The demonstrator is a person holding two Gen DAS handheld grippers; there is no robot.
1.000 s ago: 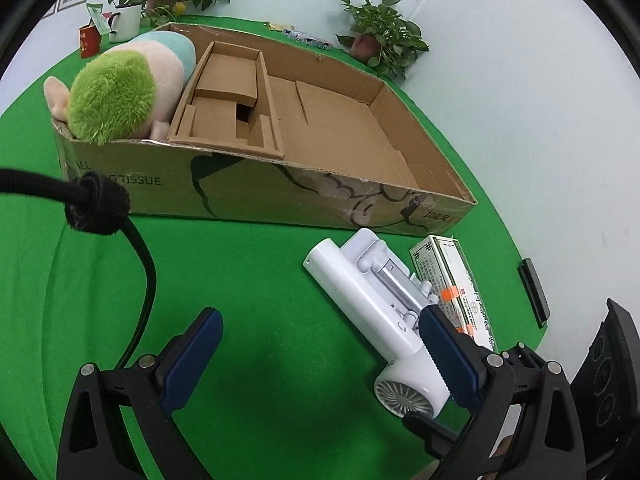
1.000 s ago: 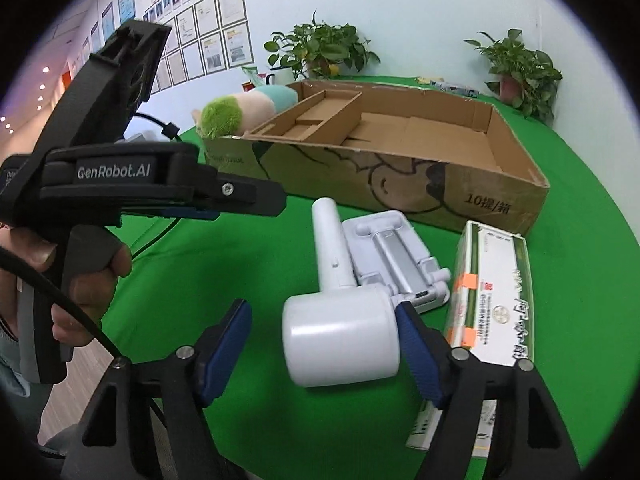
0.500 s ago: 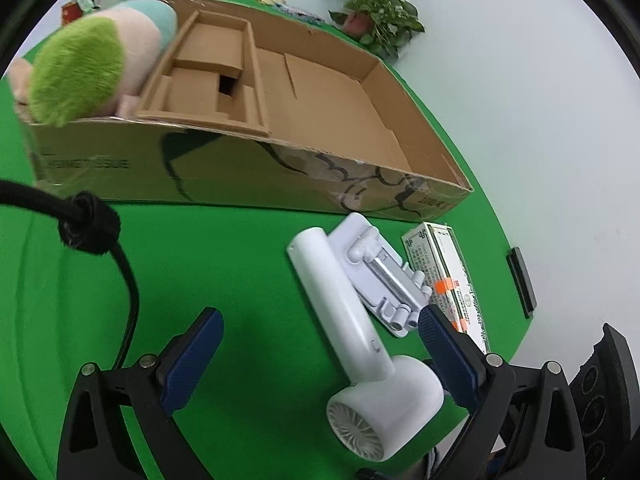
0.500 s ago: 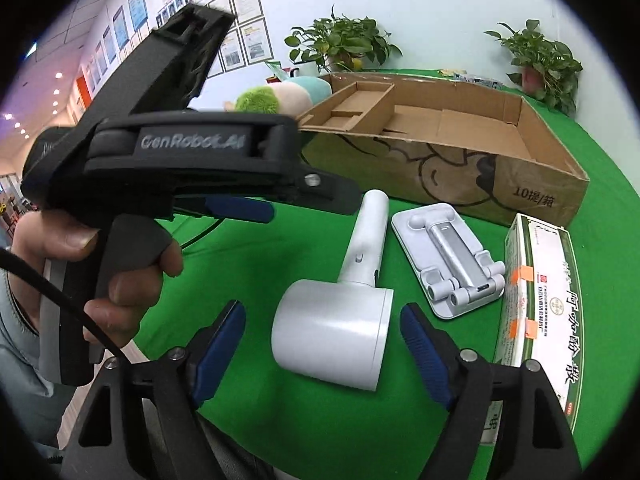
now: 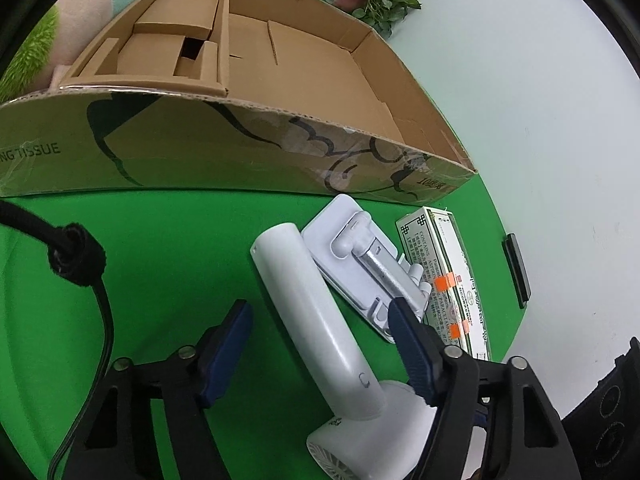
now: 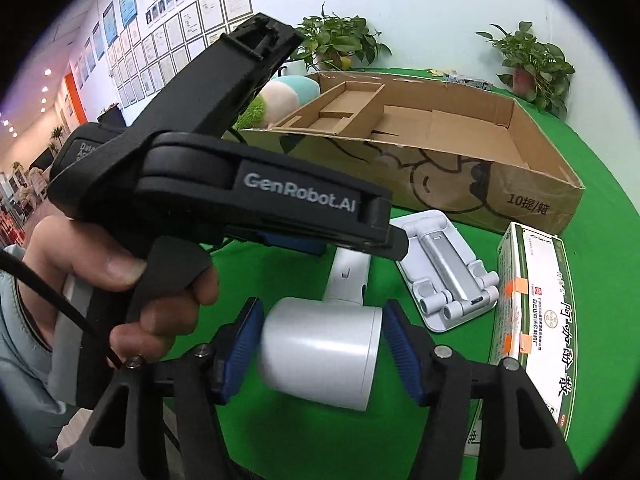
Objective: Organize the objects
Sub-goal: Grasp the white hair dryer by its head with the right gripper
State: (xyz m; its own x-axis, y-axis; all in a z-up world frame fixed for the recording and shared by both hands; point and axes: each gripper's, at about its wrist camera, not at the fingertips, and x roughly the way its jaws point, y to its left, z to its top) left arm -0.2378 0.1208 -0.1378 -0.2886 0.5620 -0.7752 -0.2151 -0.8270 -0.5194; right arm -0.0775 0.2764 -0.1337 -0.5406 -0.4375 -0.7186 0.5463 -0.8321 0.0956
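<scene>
A white hair dryer (image 5: 320,320) lies on the green table in front of a long open cardboard box (image 5: 312,80). My left gripper (image 5: 320,344) is open with its handle between the fingers, not touching. My right gripper (image 6: 320,344) straddles the dryer's round barrel (image 6: 324,356); the blue pads sit at both its sides, seemingly touching. The left gripper's black body (image 6: 224,188) fills the right wrist view's left side. A white folding phone stand (image 5: 368,264) and a green-white medicine box (image 5: 452,280) lie right of the dryer.
A green and pink plush toy (image 5: 36,40) sits at the cardboard box's left end beside a cardboard insert (image 5: 168,44). Potted plants (image 6: 532,64) stand at the table's back. A black flat object (image 5: 518,268) lies at the table's right edge. A black cable (image 5: 80,264) hangs left.
Both grippers have moved in over the hair dryer. The right gripper's fingers have closed in to the barrel. The left gripper now straddles the handle, and its fingers have narrowed.
</scene>
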